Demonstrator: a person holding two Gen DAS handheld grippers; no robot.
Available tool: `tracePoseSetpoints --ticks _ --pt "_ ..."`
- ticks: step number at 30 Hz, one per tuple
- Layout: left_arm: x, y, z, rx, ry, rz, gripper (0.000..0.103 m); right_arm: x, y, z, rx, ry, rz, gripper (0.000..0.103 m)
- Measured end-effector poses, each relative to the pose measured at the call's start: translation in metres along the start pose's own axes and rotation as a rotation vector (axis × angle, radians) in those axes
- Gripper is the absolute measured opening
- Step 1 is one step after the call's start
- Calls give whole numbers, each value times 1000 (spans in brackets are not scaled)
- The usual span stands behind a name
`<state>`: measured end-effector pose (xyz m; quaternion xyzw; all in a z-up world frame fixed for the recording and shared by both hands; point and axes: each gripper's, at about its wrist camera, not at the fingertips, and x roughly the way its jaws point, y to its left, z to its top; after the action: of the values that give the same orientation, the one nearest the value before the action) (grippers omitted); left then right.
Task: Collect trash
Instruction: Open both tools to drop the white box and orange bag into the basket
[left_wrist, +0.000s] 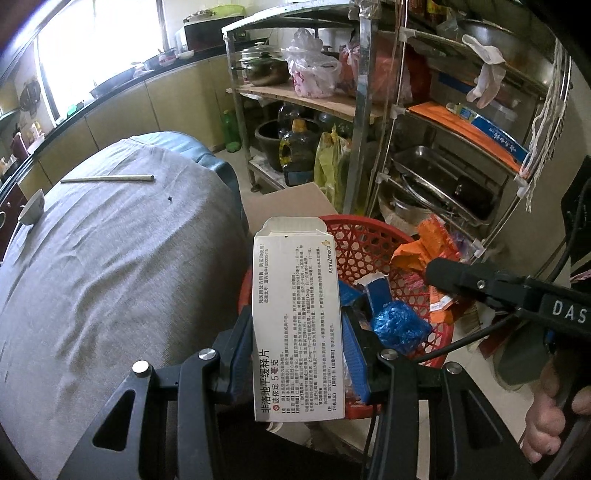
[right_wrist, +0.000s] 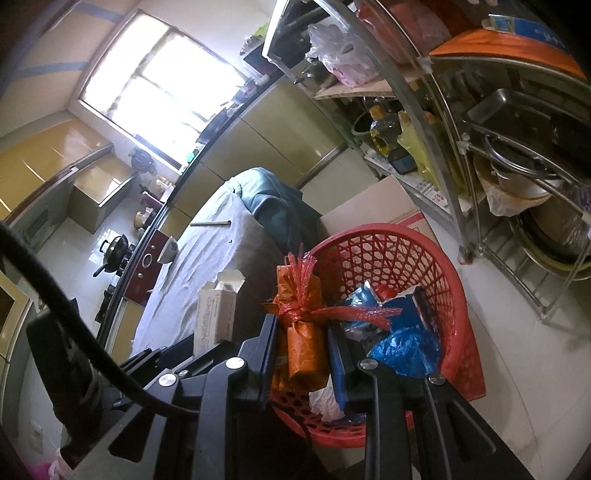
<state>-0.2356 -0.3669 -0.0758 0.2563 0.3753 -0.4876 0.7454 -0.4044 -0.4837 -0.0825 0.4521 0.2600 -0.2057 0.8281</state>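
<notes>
Cardboard medicine box (left_wrist: 297, 325) and orange wrapper (right_wrist: 301, 332), each clamped between its gripper's fingers, hang just above the red basket (right_wrist: 463, 332), seemingly for dropping.

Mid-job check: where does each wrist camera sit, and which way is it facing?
Left wrist: on the left hand-held gripper, looking down at its white medicine box over the red basket; a hand shows.
Right wrist: on the right hand-held gripper, looking down at its orange packet.
Shared: basket, box, grey-covered table, metal rack.
</notes>
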Motion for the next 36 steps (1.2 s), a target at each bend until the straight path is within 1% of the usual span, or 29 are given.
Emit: tracePoseSetpoints --ticks 4,9,16,18,20,22,23,24,26,32,34,35,36 --pt "-2 3 0 -8 -12 -9 47 3 3 -1 -3 6 -4 28" --pt "-2 5 -2 -21 -8 -21 47 6 5 -1 -13 14 -6 28" --pt "4 9 -2 -40 15 -36 47 13 7 0 -12 40 -5 28" --pt "6 10 -2 -42 23 -36 48 13 9 1 -20 39 -18 28" --pt "7 9 -3 -43 27 -37 48 13 8 2 -16 39 -30 31" --pt "8 9 -2 -41 32 -35 48 13 7 4 -10 40 -34 31" --pt "8 9 -2 -41 35 -35 50 12 6 5 -8 40 -35 32" --pt "9 9 -2 -43 41 -40 55 12 6 5 -7 38 -38 33" --pt "8 9 -2 -44 39 -46 59 10 5 7 -7 33 -44 35" --pt "4 9 -2 -37 35 -51 59 5 4 11 -4 14 -51 37" --pt "0 9 -1 -36 22 -47 65 4 5 11 -7 9 -51 38" --pt "-3 9 0 -37 8 -42 71 4 6 12 -9 7 -51 38" --pt "-7 9 0 -36 -6 -35 72 3 7 12 -12 5 -50 38"
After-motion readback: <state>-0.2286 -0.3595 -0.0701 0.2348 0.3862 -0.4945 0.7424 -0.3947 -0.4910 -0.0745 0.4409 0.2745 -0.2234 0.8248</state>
